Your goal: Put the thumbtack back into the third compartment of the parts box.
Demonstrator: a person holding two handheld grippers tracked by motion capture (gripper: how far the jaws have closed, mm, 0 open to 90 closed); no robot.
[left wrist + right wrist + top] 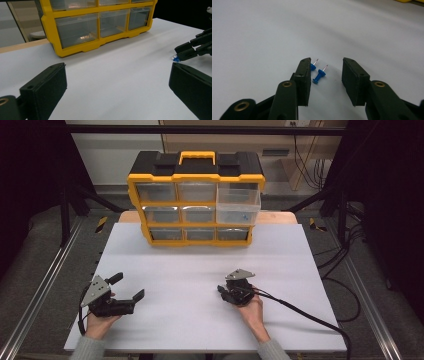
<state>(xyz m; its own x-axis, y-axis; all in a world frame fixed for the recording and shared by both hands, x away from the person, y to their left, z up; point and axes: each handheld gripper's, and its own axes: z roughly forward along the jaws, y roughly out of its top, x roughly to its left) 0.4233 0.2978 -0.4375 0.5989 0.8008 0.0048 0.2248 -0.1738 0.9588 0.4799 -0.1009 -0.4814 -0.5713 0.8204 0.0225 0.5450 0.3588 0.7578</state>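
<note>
A white tabletop sits on grey floor between dark metal frame bars, with a pale wall, a wooden panel and loose black cables behind.

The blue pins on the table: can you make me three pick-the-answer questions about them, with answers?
1. Where does the whole blue pin lie?
A. between the right gripper's fingers
B. inside a drawer
C. on the yellow organizer's handle

2. How many blue pins show?
A. five
B. two
C. none

3. What is the left gripper doing?
A. squeezing a pin
B. gripping a drawer
C. open, holding nothing

Answers: 1 A, it lies on the white table in the gap; 2 B, a second pin peeks past one finger; 3 C, bare table between its fingers.
</note>
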